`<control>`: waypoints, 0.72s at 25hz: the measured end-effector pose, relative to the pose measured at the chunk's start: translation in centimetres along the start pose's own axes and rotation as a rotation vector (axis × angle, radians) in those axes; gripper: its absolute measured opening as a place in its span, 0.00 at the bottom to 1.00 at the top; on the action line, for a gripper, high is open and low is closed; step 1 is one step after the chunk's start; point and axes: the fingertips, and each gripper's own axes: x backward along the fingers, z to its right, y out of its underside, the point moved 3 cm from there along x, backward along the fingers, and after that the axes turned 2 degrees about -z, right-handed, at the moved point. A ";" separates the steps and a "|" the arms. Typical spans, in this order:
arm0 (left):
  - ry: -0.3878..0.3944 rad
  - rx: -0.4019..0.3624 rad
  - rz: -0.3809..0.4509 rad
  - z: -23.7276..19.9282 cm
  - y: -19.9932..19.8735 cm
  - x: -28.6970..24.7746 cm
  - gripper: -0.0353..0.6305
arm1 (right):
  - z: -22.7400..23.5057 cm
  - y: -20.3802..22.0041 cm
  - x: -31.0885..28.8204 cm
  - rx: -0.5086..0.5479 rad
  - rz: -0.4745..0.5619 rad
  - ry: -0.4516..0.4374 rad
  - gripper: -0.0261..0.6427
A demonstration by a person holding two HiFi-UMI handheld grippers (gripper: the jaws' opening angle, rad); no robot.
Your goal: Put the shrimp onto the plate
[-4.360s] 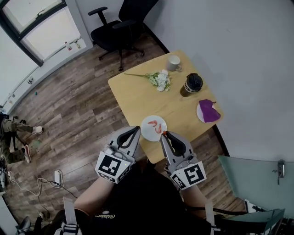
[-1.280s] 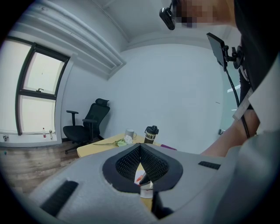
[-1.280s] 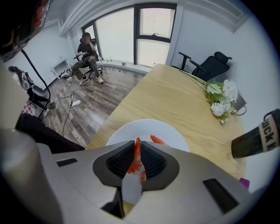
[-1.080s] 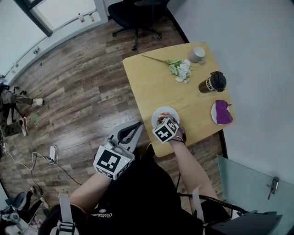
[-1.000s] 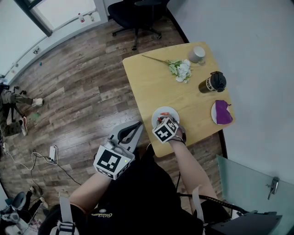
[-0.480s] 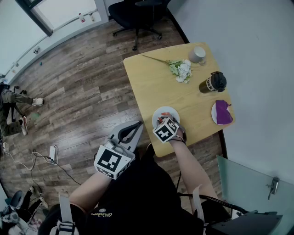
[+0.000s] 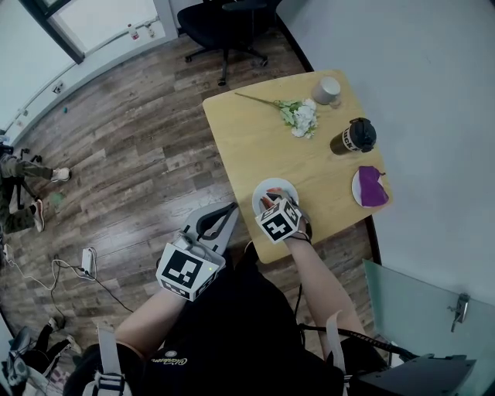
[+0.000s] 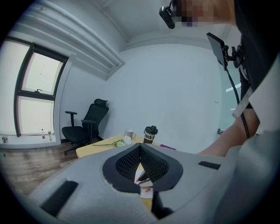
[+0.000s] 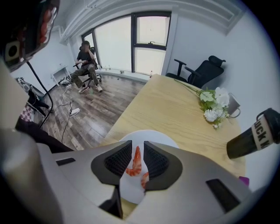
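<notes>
Table (image 7: 263, 147): light wood with rounded corners, standing against a pale wall (image 7: 418, 93) on a plank floor (image 7: 131, 155). A black office chair (image 7: 224, 23) stands beyond the far edge, and tall windows (image 9: 144, 39) line the room's other side. Cables (image 7: 69, 271) trail on the floor to my left.

On the table's far part lie a spray of white flowers (image 7: 298, 116), a pale mug (image 7: 328, 90), a dark tumbler (image 7: 352, 137) and a small dish with something purple on it (image 7: 370, 188). They are well apart from the white plate (image 9: 151, 134), which sits near the edge closest to me.

My right gripper (image 9: 138, 148) is low over that plate with its jaws slightly spread. The shrimp (image 9: 134, 162) lies on the plate in the gap between them. Its long axis runs along the gap. The thin tail points away from me toward the middle of the table. The thicker end curls back toward the gripper body and hooks left. White plate shows on both sides of the tail. I cannot tell whether either pad touches the curl. A second shrimp (image 9: 144, 179) lies just beside it, partly hidden under the right-hand jaw.

My left gripper (image 7: 229, 209) is off the table over the floor, near the table's corner, with its jaws pressed together at the tips and nothing held.
</notes>
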 end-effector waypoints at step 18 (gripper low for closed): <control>0.026 -0.003 0.038 1.3 -1.5 -1.1 0.05 | 1.6 -5.0 15.3 -0.165 0.555 0.126 0.04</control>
